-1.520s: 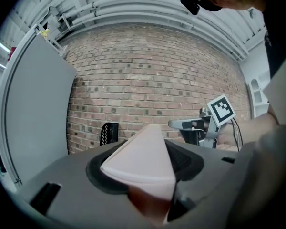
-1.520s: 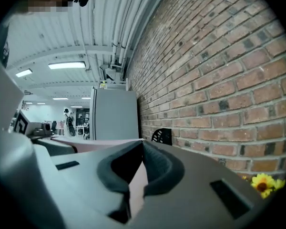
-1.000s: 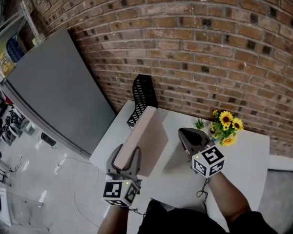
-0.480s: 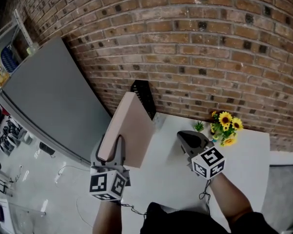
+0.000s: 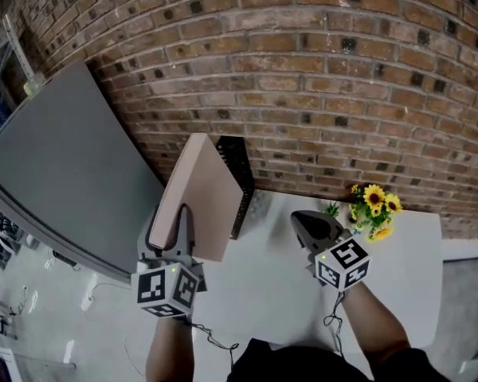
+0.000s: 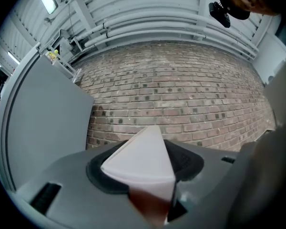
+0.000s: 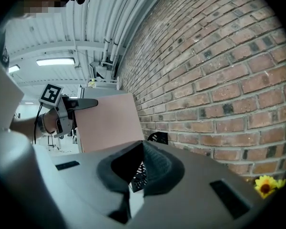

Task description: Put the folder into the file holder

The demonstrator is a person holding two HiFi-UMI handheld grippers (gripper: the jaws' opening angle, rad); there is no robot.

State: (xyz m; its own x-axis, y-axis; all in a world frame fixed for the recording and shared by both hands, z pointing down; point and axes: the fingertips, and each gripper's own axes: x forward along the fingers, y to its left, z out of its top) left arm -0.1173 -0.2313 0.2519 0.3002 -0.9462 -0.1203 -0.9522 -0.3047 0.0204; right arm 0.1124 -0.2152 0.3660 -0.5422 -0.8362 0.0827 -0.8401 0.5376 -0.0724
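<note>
A pale pink folder (image 5: 201, 191) stands on edge in the air, tilted toward the brick wall. My left gripper (image 5: 172, 231) is shut on its near bottom corner, and the folder (image 6: 144, 157) fills the space between that gripper's jaws (image 6: 148, 173). The black mesh file holder (image 5: 239, 183) stands on the white table (image 5: 275, 289) against the wall, just right of the folder and partly hidden behind it. My right gripper (image 5: 312, 226) hovers over the table, shut and empty. From the right gripper (image 7: 141, 149) I see the folder (image 7: 107, 120), the left gripper (image 7: 66, 108) and the holder (image 7: 158, 138).
A small pot of yellow sunflowers (image 5: 374, 207) sits at the table's back right by the brick wall (image 5: 319, 94). A large grey panel (image 5: 56, 165) slopes along the left, beyond the table's left edge. Floor with cables lies below.
The left gripper has lifted the folder off the table and carried it up and left, toward the wall and the holder. The right gripper has shifted only slightly.
</note>
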